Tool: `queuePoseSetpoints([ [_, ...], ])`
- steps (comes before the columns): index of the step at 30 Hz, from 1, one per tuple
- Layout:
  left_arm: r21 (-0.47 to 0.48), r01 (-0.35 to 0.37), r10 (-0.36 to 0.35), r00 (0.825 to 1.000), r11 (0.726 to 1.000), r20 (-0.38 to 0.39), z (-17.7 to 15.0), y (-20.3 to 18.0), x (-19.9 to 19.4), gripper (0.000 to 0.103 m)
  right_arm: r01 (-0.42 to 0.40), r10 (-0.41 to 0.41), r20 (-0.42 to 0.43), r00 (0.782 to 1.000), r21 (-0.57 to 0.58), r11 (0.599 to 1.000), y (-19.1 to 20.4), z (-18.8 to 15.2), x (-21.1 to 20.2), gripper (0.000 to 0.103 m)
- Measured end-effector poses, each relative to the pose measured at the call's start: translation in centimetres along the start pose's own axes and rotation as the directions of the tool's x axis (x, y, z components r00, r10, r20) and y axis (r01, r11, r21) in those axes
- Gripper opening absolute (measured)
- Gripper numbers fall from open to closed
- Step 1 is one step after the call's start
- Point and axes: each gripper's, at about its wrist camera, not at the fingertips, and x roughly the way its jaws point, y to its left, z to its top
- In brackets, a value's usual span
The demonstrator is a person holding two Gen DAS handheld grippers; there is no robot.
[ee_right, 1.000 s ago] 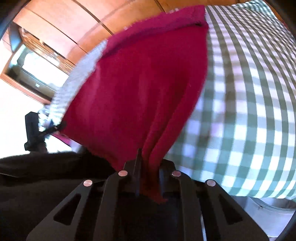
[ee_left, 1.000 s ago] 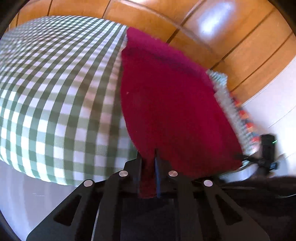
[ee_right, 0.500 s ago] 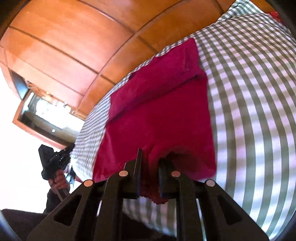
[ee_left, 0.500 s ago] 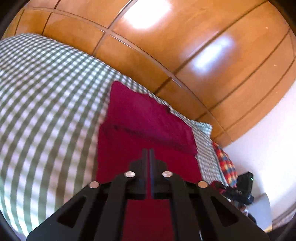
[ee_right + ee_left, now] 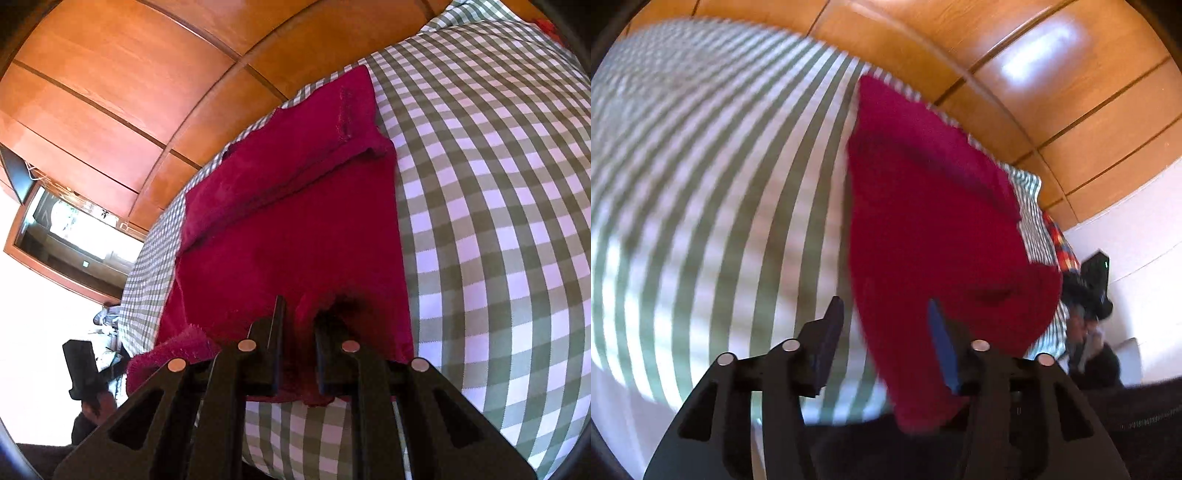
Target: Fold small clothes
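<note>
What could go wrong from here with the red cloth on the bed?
1. The right gripper pinches a bunched edge of the red cloth; pulling could drag the folded far part askew.
2. The left gripper is opening with the cloth's corner between its fingers, so that corner may flop unevenly.
3. The near edge hangs over the checked bedcover and might slide off.

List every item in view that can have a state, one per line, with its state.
Red cloth: lying on the bed, far end folded over, near edge bunched.
Left gripper: jaws opening, cloth edge between them, no longer pinched.
Right gripper: jaws shut on the cloth's near edge.
Checked bedcover: spread flat under the cloth.
</note>
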Motion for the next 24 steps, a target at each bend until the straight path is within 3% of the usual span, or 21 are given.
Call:
queuePoseSetpoints([
  [4,-0.107,0.056,-0.064,0.996,0.993,-0.068,-3.6,1.8,1.6,0.053,0.025,-0.025,0.001,1.0,-0.023,0.999,0.5,0.1,0.4,0.012],
  [9,-0.197,0.146,-0.166,0.982,0.969,-0.088,-5.3,1.9,3.8,0.059,0.05,-0.05,0.005,0.999,-0.042,0.998,1.1,0.1,0.2,0.012],
  [10,-0.189,0.151,-0.17,0.982,0.97,-0.087,-5.5,1.6,3.8,0.054,0.052,-0.052,0.005,0.999,-0.045,0.998,1.2,0.1,0.1,0.012],
  [11,-0.177,0.165,-0.183,0.979,0.97,-0.093,-5.5,1.2,4.0,0.034,0.053,-0.053,0.005,0.999,-0.052,0.997,1.1,0.1,-0.2,0.012],
  [14,-0.086,0.189,-0.194,0.979,0.978,-0.057,-5.1,-0.9,3.4,0.006,0.053,-0.053,0.003,0.999,-0.091,0.994,1.6,-0.2,-0.9,0.012],
  [16,-0.076,0.221,-0.222,0.975,0.972,-0.005,-4.1,-1.7,2.4,0.006,0.04,-0.04,0.006,0.999,-0.105,0.994,1.7,-0.7,-1.8,0.012],
  [20,-0.02,0.296,-0.291,0.947,0.955,0.132,-0.2,-3.9,-0.4,0.006,0.003,0.0,0.033,0.999,-0.082,0.997,1.7,-0.2,-3.1,0.012],
  [24,0.058,0.274,-0.279,0.944,0.96,0.177,4.6,-6.6,0.0,0.006,0.001,0.0,0.047,0.999,-0.027,1.0,1.0,1.7,-2.3,0.012],
])
